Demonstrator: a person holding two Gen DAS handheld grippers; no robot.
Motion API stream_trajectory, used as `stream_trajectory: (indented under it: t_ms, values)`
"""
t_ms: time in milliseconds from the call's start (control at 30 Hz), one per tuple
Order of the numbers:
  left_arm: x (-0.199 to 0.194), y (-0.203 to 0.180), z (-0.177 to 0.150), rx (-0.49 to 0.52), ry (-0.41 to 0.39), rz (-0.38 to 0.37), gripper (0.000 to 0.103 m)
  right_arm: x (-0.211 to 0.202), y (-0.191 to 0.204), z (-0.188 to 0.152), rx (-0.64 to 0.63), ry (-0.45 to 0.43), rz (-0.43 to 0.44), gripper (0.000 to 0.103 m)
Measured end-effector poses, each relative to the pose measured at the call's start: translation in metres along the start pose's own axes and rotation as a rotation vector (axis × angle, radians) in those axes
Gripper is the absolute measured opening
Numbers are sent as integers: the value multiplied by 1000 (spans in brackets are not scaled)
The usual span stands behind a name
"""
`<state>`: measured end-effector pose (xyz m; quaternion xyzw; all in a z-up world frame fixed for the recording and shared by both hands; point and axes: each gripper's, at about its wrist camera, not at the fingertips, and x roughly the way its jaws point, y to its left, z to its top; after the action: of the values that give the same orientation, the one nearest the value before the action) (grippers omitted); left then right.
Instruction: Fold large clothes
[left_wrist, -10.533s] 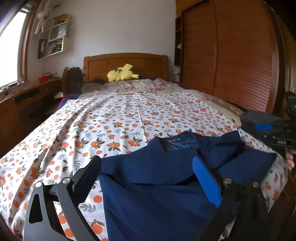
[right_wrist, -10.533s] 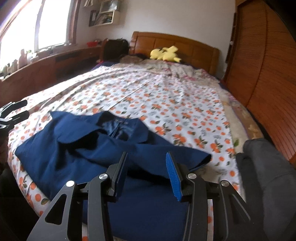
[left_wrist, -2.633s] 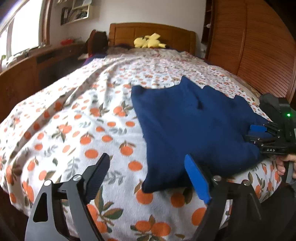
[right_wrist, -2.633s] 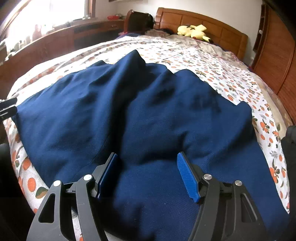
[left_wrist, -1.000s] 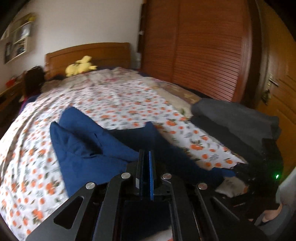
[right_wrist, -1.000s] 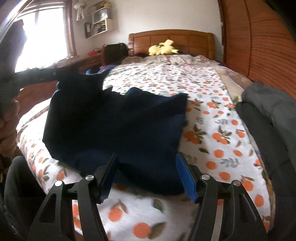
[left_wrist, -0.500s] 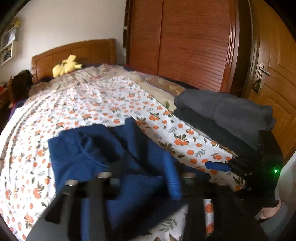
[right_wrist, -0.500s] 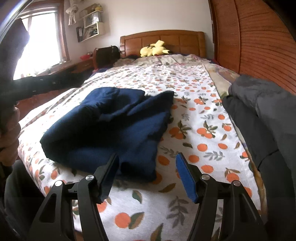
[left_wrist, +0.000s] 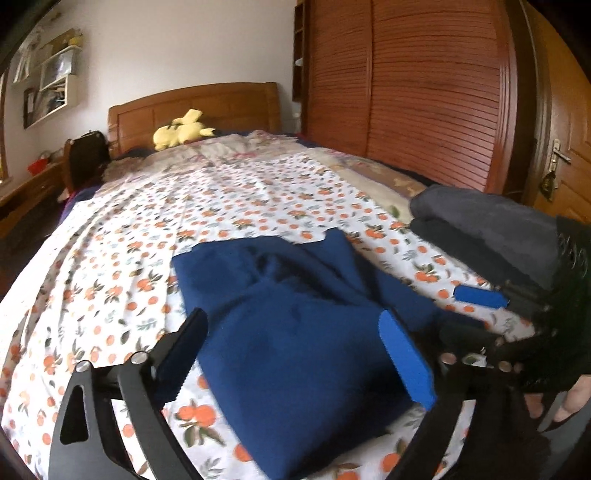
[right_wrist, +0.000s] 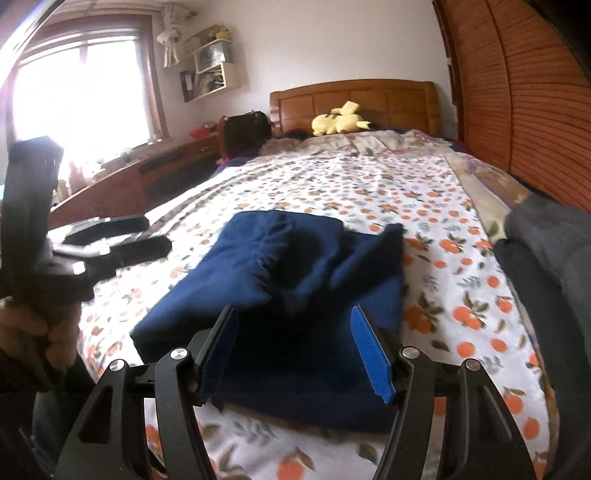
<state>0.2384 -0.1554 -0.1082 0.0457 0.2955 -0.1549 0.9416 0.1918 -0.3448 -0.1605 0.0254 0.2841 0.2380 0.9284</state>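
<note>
Left wrist view: the left gripper (left_wrist: 299, 350) has just been spreading its jaws, now wide and empty, above the folded navy-blue fabric garment (left_wrist: 295, 317) lying near the foot edge of the orange-print bedsheet (left_wrist: 229, 199). The right gripper (right_wrist: 295, 347) hovers apart-jawed, holding nothing. Dark grey folded clothes (right_wrist: 546, 236) crowd the right edge; bare sheet stretches toward the wooden headboard (right_wrist: 354, 96).
</note>
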Motion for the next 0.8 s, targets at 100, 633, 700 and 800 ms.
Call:
stream_trajectory:
  t_ms: [100, 633, 700, 800]
  values:
    - [0, 13, -9, -6, 8, 17, 97, 10, 10, 6, 2, 2, 21, 61]
    - [-5, 57, -38, -47, 27, 51, 97, 53, 27, 8, 15, 99, 36, 40]
    - [-5, 61, -40, -51, 31, 56, 97, 54, 27, 8, 17, 99, 40, 36]
    - [-5, 64, -42, -51, 34, 65, 97, 54, 27, 9, 17, 96, 44, 19]
